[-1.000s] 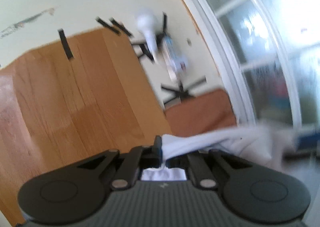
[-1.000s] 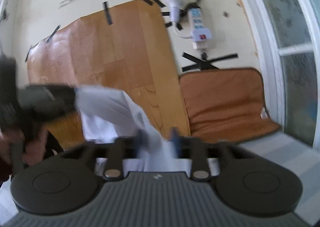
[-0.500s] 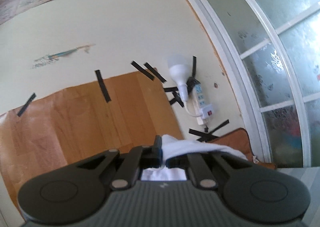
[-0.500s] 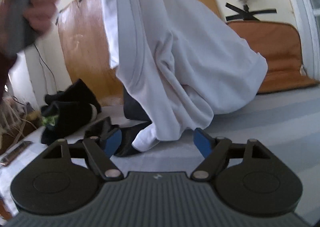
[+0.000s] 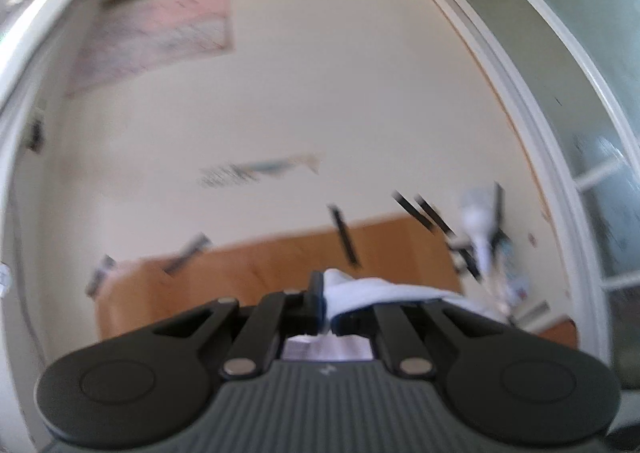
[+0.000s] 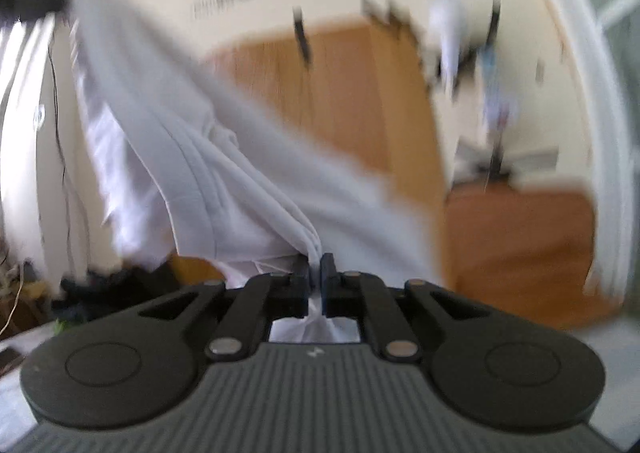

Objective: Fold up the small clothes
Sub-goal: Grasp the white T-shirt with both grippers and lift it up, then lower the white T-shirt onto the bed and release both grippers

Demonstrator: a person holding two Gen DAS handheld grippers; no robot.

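Cream wall and taped wood panel (image 6: 352,101) behind, white garment (image 6: 224,173) raised between my tools.
My left tool (image 5: 325,303) is clamped on one end of the garment; it stretches across to my right tool (image 6: 316,277), whose jaws have just closed and pinch bunched cloth.

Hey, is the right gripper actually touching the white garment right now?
Touching. The right wrist view shows the right gripper with its jaws just closed on a bunched fold of the white garment, pinched between them.
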